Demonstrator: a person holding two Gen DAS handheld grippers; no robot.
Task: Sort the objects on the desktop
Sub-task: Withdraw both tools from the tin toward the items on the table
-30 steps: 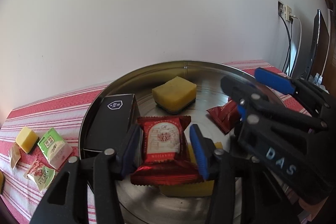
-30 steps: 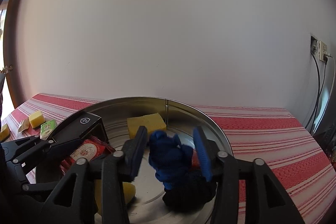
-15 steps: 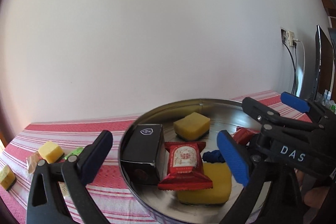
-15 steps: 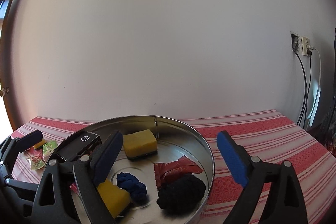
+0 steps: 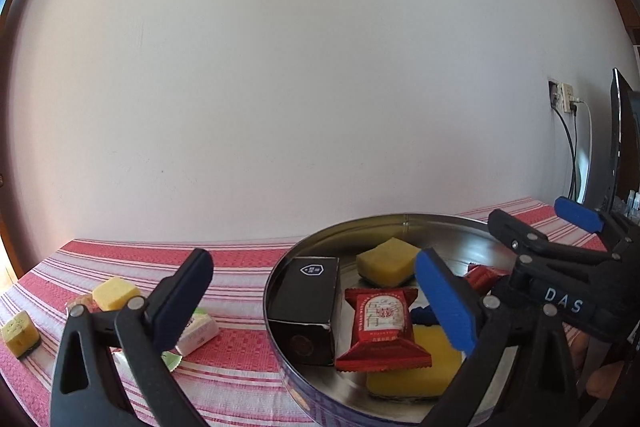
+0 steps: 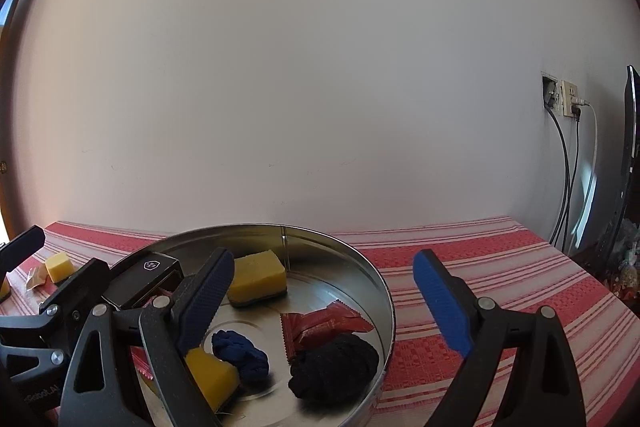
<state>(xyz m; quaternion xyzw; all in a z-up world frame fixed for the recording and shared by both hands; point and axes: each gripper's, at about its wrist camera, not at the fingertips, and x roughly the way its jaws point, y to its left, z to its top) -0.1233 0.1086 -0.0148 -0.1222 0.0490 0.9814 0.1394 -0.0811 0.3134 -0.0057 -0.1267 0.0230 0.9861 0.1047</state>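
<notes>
A round metal tin [image 5: 320, 247] [image 6: 384, 299] stands on the red striped cloth. In it lie a black box [image 5: 308, 299] [image 6: 148, 275], a red snack packet [image 5: 380, 323], two yellow sponges [image 5: 386, 261] [image 5: 416, 367], a blue cloth ball [image 6: 240, 351], a black cloth ball [image 6: 334, 367] and another red packet [image 6: 320, 323]. My left gripper [image 5: 312, 301] hangs open over the tin's near left rim, holding nothing. My right gripper [image 6: 324, 297] is open above the tin's near right side, also holding nothing. Each gripper shows in the other's view: the right one [image 5: 548, 223] and the left one [image 6: 56, 263].
Left of the tin on the cloth lie yellow cubes [image 5: 114, 293] [image 5: 18, 331] and a green-white packet [image 5: 198, 331] with other small wrappers. A white wall backs the table. A wall socket with cables [image 6: 568, 103] and a dark screen [image 6: 630, 147] are at the far right.
My left gripper opened and let go of the red snack packet, then drew back. My right gripper opened off the blue cloth ball and drew back. Both things now lie in the tin.
</notes>
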